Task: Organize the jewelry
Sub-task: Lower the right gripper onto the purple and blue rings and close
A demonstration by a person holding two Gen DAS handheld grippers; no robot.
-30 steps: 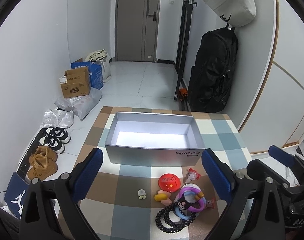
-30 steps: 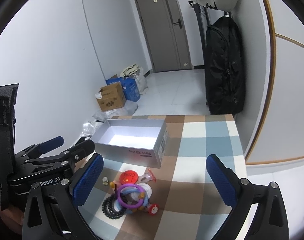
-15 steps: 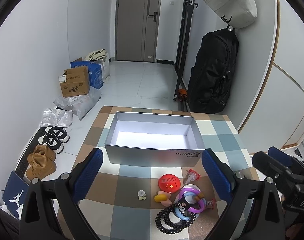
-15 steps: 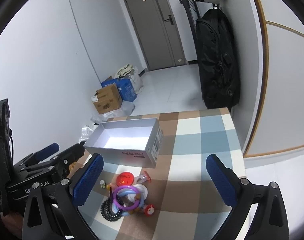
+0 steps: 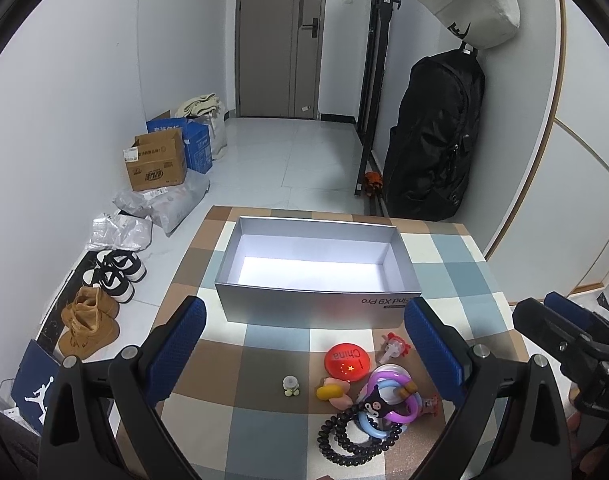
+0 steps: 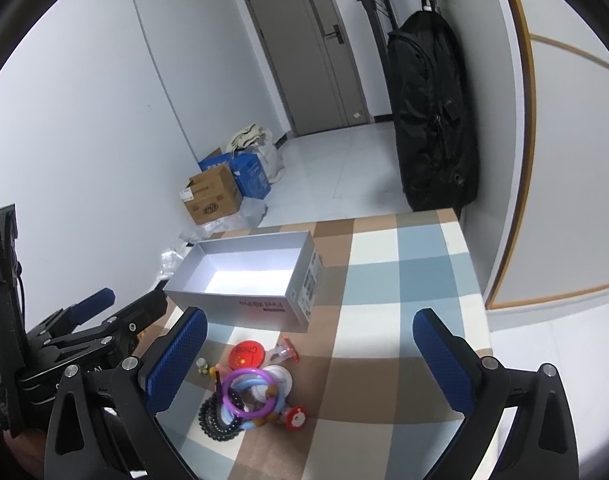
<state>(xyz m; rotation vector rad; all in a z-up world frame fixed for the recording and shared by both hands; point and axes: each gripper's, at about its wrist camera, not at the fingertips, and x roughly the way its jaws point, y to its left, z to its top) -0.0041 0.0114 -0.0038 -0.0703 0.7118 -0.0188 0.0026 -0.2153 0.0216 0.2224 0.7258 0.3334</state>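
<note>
Centrally in the left wrist view, an open silver-grey cardboard box [image 5: 316, 270] with a white floor sits on a table covered by a brown, blue and white checked cloth [image 5: 456, 264]; nothing shows inside it. Left gripper [image 5: 304, 344]: blue-padded fingers spread wide, holding nothing, framing the bottom of the frame above the cloth. Jewelry lies in a loose cluster at lower centre-right, just in front of the box and apart from it: a round red badge with white lettering [image 5: 346, 361], a small red-and-white charm [image 5: 393, 346] to its right, a yellow-and-pink clip [image 5: 333, 392], a tiny pale green-white piece [image 5: 290, 385] off to the left by itself. Purple and blue plastic rings [image 5: 390, 398] overlap a black coiled bead bracelet [image 5: 344, 438]; exact stacking hard to read. Right gripper [image 6: 308, 360], in the right wrist view: fingers likewise wide apart, empty, with the cluster low between them nearer the left finger. Background, upper right: black backpack [image 5: 434, 140] hanging against the wall.
</note>
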